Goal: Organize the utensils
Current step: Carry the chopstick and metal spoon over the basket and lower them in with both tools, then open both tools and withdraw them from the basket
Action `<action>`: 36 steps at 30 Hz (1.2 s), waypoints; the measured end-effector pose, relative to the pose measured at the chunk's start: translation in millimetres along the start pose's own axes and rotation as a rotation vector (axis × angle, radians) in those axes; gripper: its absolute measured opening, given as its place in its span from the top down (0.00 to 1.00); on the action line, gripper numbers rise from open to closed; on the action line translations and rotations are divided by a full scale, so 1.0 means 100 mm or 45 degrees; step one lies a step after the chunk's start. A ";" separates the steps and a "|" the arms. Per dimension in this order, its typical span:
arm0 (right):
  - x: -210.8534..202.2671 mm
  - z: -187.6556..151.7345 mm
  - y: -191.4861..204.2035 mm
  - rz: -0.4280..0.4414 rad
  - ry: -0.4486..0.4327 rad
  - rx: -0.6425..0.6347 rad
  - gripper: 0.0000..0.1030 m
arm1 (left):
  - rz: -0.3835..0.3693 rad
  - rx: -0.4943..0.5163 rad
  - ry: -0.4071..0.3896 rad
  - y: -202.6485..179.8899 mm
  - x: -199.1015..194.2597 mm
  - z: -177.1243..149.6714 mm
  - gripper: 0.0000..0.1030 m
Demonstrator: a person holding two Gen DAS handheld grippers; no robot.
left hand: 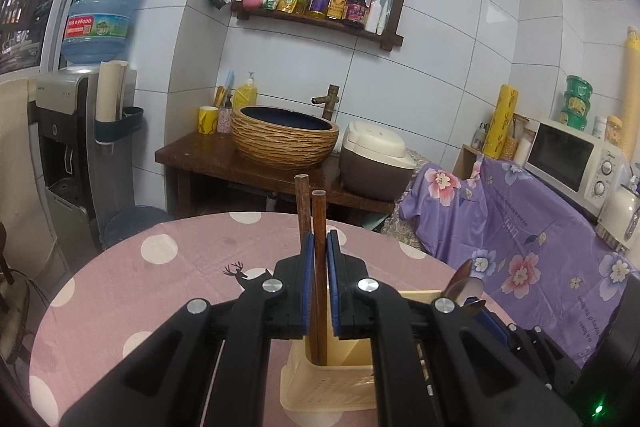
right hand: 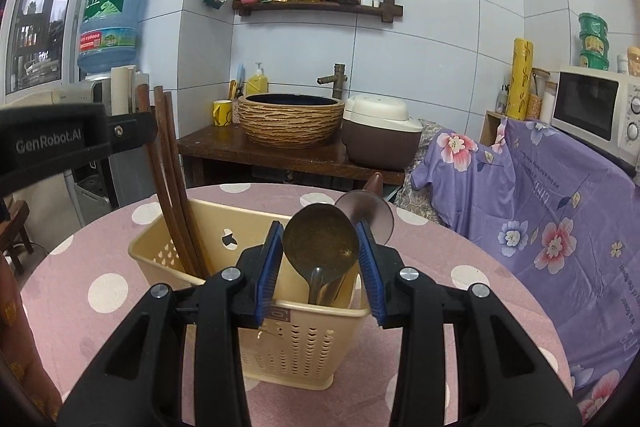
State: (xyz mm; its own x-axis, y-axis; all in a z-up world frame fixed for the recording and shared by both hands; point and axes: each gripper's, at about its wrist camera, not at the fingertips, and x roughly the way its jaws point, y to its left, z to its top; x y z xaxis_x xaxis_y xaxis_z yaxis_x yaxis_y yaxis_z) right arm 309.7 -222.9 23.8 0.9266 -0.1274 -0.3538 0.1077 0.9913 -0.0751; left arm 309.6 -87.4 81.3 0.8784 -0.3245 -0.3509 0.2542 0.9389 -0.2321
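In the left wrist view my left gripper (left hand: 319,251) is shut on two brown wooden chopsticks (left hand: 316,211). They stand upright with their lower ends inside the cream plastic utensil holder (left hand: 320,387). The right wrist view shows that gripper (right hand: 134,133) at the left, gripping the chopsticks (right hand: 170,167) in the holder's left compartment. My right gripper (right hand: 320,259) has its blue pads against the bowl of a metal spoon (right hand: 320,247), whose handle goes down into the holder (right hand: 296,343). Behind it stands a translucent brown spoon (right hand: 370,213). The spoons (left hand: 464,283) also show at the right of the left wrist view.
The holder stands on a round table with a pink polka-dot cloth (right hand: 100,267). Beyond it are a wooden stand with a woven basin (right hand: 292,123), a rice cooker (right hand: 380,139), a purple floral cover (right hand: 540,195) with a microwave (right hand: 596,107), and a water dispenser (left hand: 68,147).
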 end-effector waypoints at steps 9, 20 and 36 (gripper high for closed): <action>-0.49 -0.12 -0.02 0.001 -0.077 -0.023 0.43 | -0.017 0.008 -0.049 0.09 -0.46 -0.09 0.40; -1.08 -0.66 -0.17 0.006 0.171 0.078 0.40 | -0.026 0.103 0.203 0.15 -0.76 -0.71 0.18; -1.05 -1.38 -0.35 -0.008 0.464 0.220 0.41 | 0.061 0.113 0.433 0.38 -0.71 -1.51 0.18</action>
State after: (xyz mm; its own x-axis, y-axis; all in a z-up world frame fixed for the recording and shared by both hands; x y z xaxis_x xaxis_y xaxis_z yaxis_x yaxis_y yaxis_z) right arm 159.0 -248.2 -65.4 0.7404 -0.1056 -0.6639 0.2009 0.9772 0.0687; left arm 195.8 -46.1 -39.6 0.7092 -0.2852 -0.6447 0.2628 0.9556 -0.1337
